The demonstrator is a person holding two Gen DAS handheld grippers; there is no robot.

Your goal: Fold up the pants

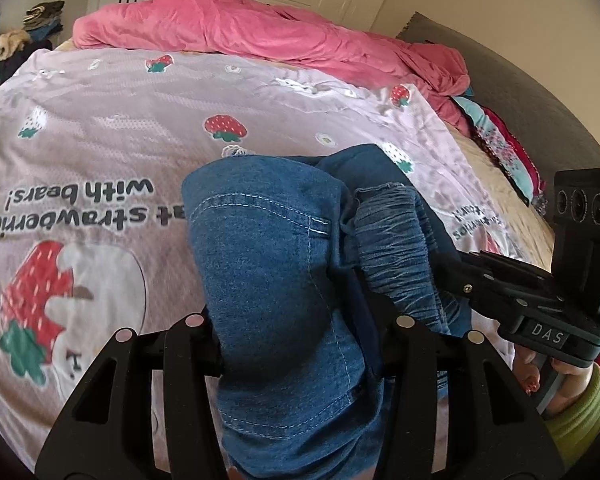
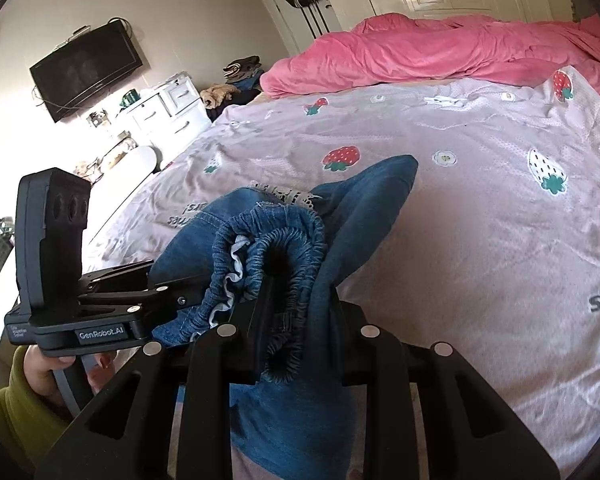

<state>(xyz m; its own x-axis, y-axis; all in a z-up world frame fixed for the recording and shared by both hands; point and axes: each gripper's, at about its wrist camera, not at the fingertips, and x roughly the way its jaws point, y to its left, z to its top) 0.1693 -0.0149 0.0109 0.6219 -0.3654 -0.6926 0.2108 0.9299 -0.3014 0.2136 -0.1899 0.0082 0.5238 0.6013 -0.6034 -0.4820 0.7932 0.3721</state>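
Small blue denim pants (image 1: 267, 264) with an elastic waistband (image 2: 275, 256) hang bunched between my two grippers, lifted above the bed. My left gripper (image 1: 300, 344) is shut on the denim near a stitched pocket seam. My right gripper (image 2: 295, 332) is shut on the gathered waistband. The right gripper also shows in the left wrist view (image 1: 452, 268), gripping the waistband from the right. The left gripper shows in the right wrist view (image 2: 183, 292), clamped on the pants from the left. A white lace hem (image 2: 287, 194) peeks out at the pants' far edge.
A lilac bedspread (image 1: 139, 128) with strawberry prints covers the bed under the pants. A rumpled pink duvet (image 1: 259, 36) lies along the far side. Patterned pillows (image 1: 500, 144) lie at the right. A white dresser (image 2: 167, 108), a wall television (image 2: 87, 68) and clothes piles (image 2: 239, 72) stand beyond the bed.
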